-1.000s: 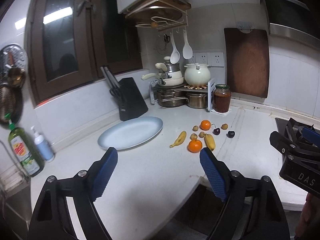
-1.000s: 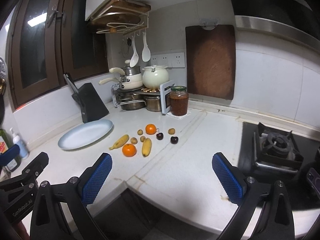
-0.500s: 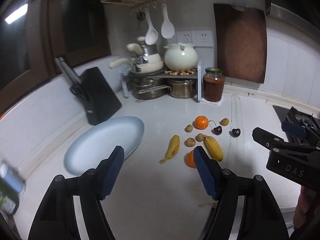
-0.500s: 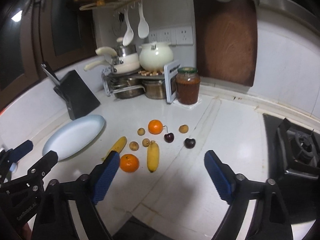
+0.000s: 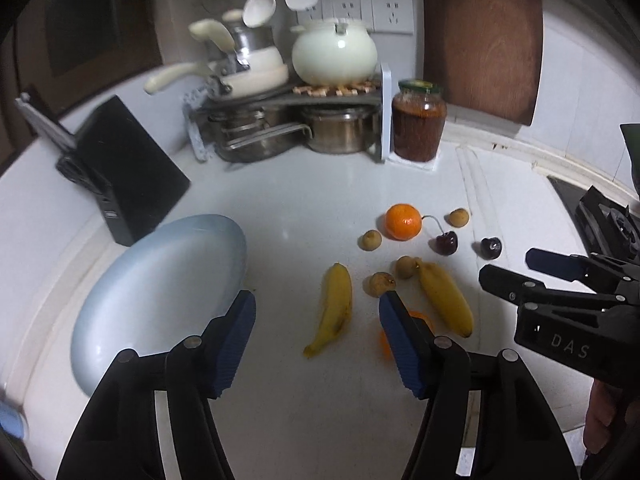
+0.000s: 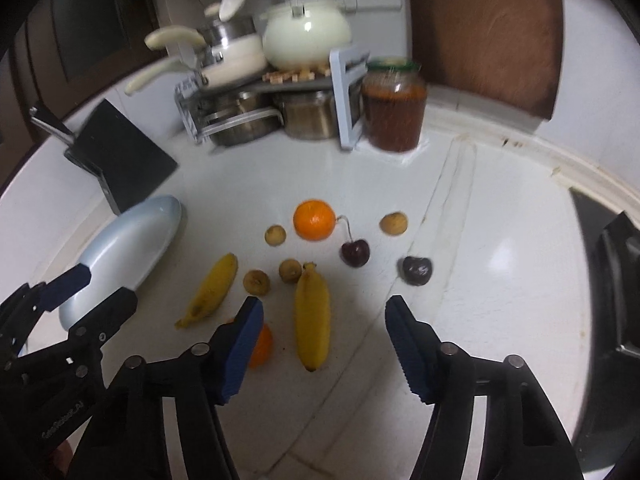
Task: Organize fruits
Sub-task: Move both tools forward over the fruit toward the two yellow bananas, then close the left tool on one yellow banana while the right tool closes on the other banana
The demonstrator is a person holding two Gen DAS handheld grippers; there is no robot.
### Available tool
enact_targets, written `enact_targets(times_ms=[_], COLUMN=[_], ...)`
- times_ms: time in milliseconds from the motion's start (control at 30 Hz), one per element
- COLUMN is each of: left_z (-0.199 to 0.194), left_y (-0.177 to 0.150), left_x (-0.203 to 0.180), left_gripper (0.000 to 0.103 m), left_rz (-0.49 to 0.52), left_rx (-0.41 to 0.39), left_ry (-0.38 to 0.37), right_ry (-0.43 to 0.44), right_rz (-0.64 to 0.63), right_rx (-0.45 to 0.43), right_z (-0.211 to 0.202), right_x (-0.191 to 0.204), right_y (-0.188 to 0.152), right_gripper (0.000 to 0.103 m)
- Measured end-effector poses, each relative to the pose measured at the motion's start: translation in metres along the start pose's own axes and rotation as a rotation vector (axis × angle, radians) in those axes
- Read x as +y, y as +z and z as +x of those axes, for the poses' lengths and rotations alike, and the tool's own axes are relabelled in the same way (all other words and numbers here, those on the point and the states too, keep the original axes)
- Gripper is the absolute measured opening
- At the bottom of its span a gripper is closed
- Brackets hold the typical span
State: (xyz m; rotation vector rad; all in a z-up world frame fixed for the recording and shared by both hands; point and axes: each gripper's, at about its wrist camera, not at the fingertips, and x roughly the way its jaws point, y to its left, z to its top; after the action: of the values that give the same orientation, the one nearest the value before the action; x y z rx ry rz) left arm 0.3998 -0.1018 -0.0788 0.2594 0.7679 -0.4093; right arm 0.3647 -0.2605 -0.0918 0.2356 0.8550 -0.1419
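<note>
Fruit lies loose on the white counter: two bananas, a far orange, a near orange partly hidden by a finger, two dark cherries and several small brown fruits. A pale blue oval plate lies empty to the left. My left gripper is open above the left banana. My right gripper is open above the right banana.
A black knife block stands behind the plate. A rack of pots with a white kettle and a glass jar stand at the back. A gas hob lies at the right.
Both grippers have moved forward and down toward the fruit, which now looks larger and closer. Both stay open.
</note>
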Motion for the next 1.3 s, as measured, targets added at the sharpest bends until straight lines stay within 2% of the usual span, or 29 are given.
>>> enact_targets(times_ms=[300,533,967,1033,1200,1300], left_z=[0.051,0.080,0.110,0.113,0.120,0.125], left_y=[0.011,0.013,0.012,0.012,0.012,0.009], left_x=[-0.001,-0.005,-0.005,-0.006,-0.006,-0.007], left_gripper=[0.053,0.045,0.034,0.033,0.029,0.027], left_rz=[0.019,0.048,0.052,0.051,0.051,0.047], left_rx=[0.131,0.241,0.341,0.347,0.362,0.371], left_ry=[-0.080,-0.124,-0.141,-0.136,-0.131,-0.125], right_ry=[0.038,0.057,0.070,0.076,0.077,0.073], right_rz=[0.011,0.007,-0.006,-0.009,-0.005,-0.017], right_rx=[0.147,0.208,0.283,0.295,0.332,0.326], right_z=[0.046,0.066,0.091,0.095,0.104,0.104], right_x=[-0.002,-0.001,0.003,0.004,0.005,0.007], right_y=[0.010,0.013,0.015,0.015,0.012,0.012], right_gripper=[0.050,0.046,0.042,0.037,0.035,0.032])
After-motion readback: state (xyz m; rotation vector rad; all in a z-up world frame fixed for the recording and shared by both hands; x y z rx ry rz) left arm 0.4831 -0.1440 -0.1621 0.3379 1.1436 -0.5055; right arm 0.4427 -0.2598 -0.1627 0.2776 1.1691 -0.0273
